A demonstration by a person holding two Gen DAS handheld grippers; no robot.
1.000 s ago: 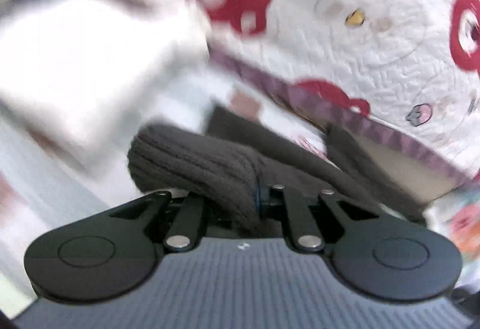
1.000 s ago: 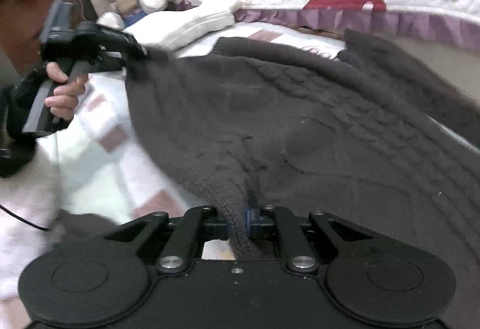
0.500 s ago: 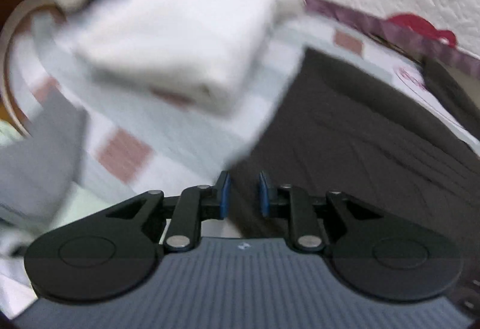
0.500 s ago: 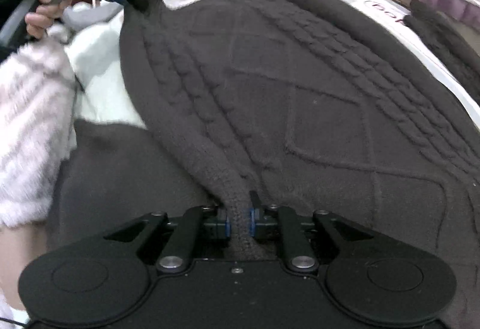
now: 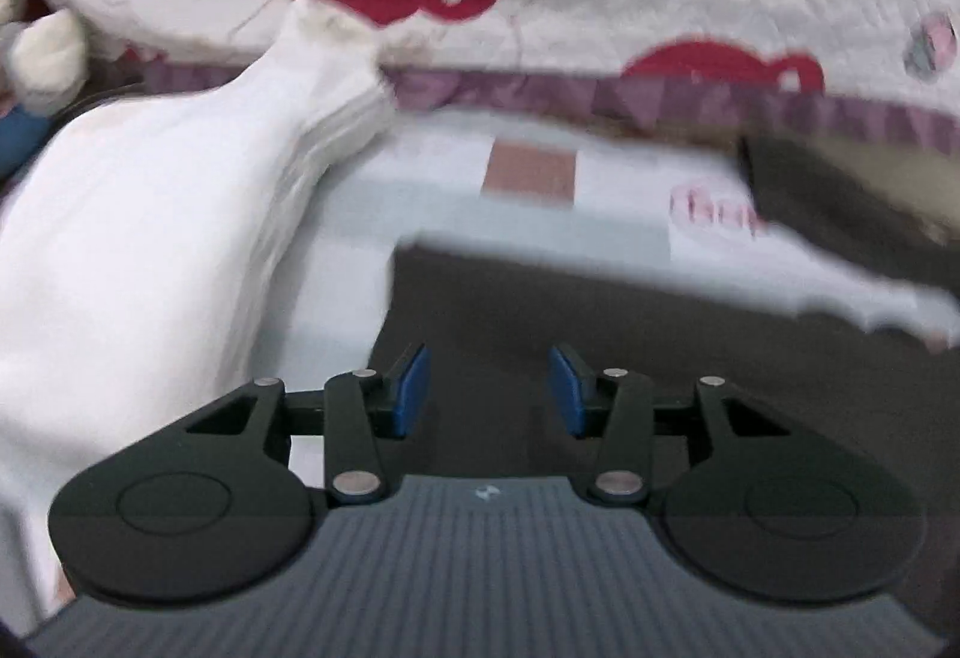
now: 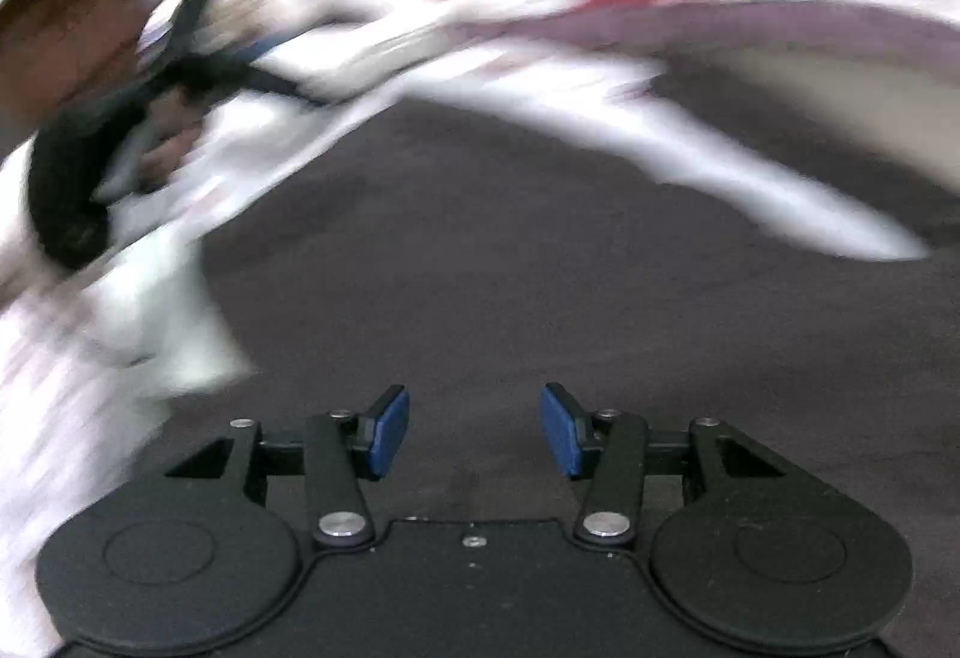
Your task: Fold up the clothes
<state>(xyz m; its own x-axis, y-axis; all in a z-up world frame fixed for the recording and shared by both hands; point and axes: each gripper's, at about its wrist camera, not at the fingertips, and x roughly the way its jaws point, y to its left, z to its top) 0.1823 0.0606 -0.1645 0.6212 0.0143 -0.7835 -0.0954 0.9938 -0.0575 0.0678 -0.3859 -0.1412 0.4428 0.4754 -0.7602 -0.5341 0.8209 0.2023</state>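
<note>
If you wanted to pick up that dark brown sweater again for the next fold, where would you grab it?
Probably at the dark sweater's straight far edge, near its corner just ahead of the open left hand-held gripper. It lies flat on the bed, so an edge gives the fingers something to pinch; come in low from the near side, sliding one finger beneath.

both wrist views skim the dark sweater [image 5: 600, 358] closely.
</note>
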